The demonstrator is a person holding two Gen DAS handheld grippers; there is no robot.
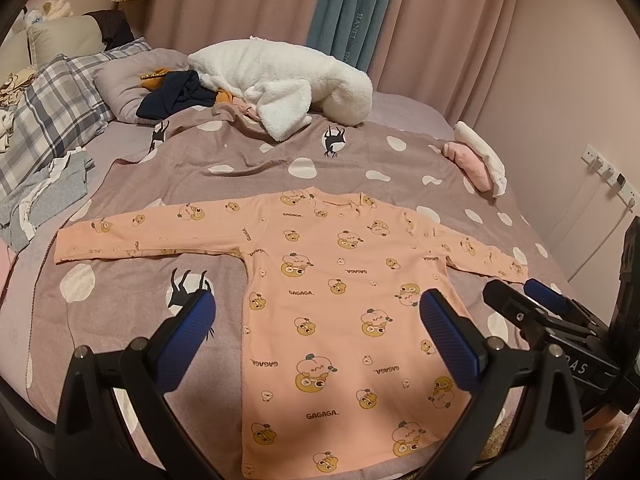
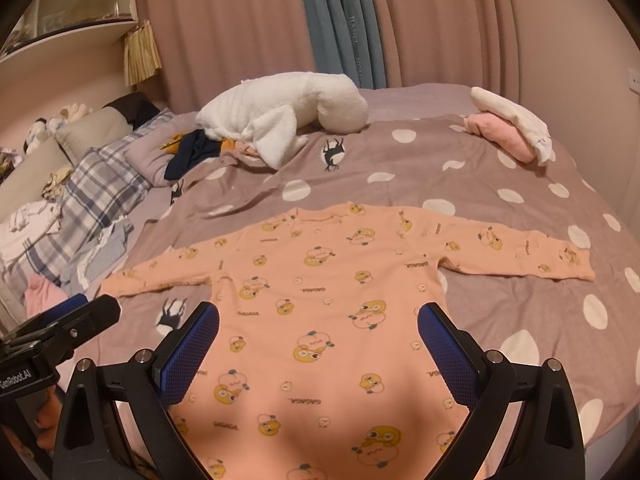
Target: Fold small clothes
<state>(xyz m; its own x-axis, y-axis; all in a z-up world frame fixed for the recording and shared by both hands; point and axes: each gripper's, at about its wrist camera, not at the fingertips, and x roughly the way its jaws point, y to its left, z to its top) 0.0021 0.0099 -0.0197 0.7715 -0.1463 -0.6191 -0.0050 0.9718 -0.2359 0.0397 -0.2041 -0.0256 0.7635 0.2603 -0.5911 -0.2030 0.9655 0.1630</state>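
Observation:
A small peach long-sleeved shirt [image 1: 340, 280] [image 2: 332, 304] with cartoon prints lies flat on the bed, collar far, hem near, both sleeves spread out sideways. My left gripper [image 1: 316, 312] hovers open above the shirt's lower left part, its blue pads wide apart and empty. My right gripper [image 2: 318, 324] hangs open over the lower middle of the shirt, nothing between its pads. In the left wrist view the right gripper [image 1: 524, 296] shows at the right edge, near the end of the right sleeve. The left gripper [image 2: 88, 312] shows at the left edge of the right wrist view.
The bed carries a mauve blanket [image 1: 224, 184] with white dots. A white plush toy [image 1: 280, 80] and dark clothes [image 1: 176, 94] lie at the far side. Folded pink and white clothes [image 2: 512, 132] sit far right. Plaid pillow [image 1: 48, 112] and loose garments [image 2: 100, 256] lie left. Curtains hang behind.

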